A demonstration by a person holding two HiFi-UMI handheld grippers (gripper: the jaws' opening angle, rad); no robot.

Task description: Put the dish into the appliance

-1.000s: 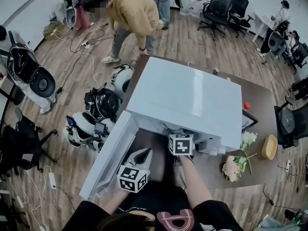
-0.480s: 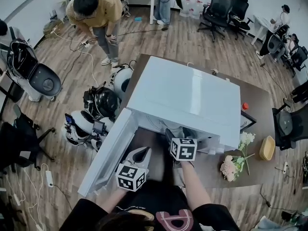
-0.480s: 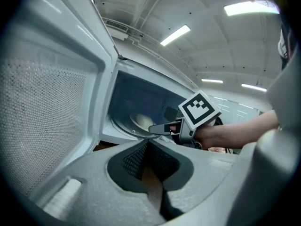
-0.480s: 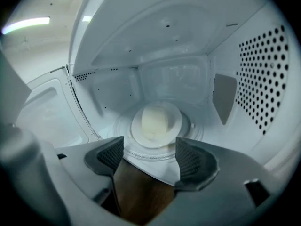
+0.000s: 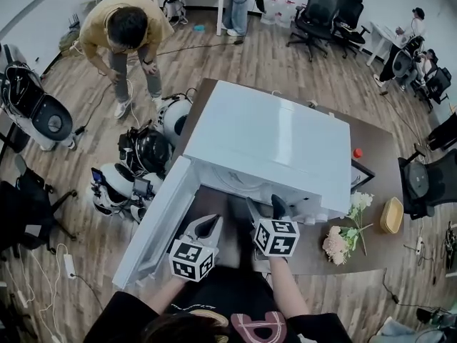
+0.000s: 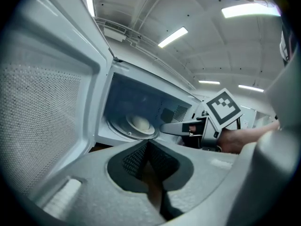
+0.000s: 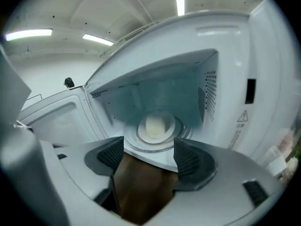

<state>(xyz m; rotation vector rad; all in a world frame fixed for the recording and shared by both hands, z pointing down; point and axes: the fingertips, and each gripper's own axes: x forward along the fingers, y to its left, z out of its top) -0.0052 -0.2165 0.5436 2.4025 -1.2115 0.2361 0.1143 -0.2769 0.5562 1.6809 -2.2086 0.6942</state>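
The white microwave (image 5: 271, 138) stands on the brown table with its door (image 5: 153, 227) swung open to the left. Inside, a pale round dish (image 7: 155, 125) lies on the glass turntable; the left gripper view shows the dish (image 6: 140, 123) too. My right gripper (image 5: 265, 209) hangs just outside the opening. Its jaws have just been opening and stand wide, nothing between them (image 7: 148, 157). My left gripper (image 5: 207, 225) sits by the door's inner side, its pads (image 6: 148, 147) pressed together and empty. The right gripper's finger (image 6: 176, 128) points at the cavity.
A bunch of pale flowers (image 5: 343, 238) and a wooden bowl (image 5: 391, 215) lie on the table right of the microwave. Round robot units (image 5: 143, 152) sit on the floor to the left. A person (image 5: 125, 34) bends over behind them; office chairs (image 5: 321, 9) stand far back.
My right gripper has drawn back out of the microwave's opening toward me and risen a little. The left gripper has stayed put. The person in the background has walked left.
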